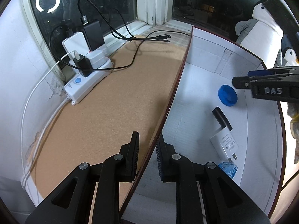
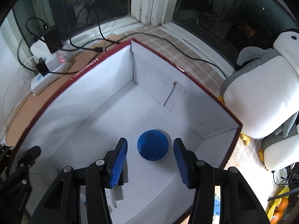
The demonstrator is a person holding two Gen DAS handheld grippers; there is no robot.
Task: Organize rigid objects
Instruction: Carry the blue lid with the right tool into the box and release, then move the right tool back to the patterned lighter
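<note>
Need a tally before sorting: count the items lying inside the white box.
4: blue lid mid-floor, black cylinder nearer, white charger beside it, clear blue item nearest. The grippers may hide more.
</note>
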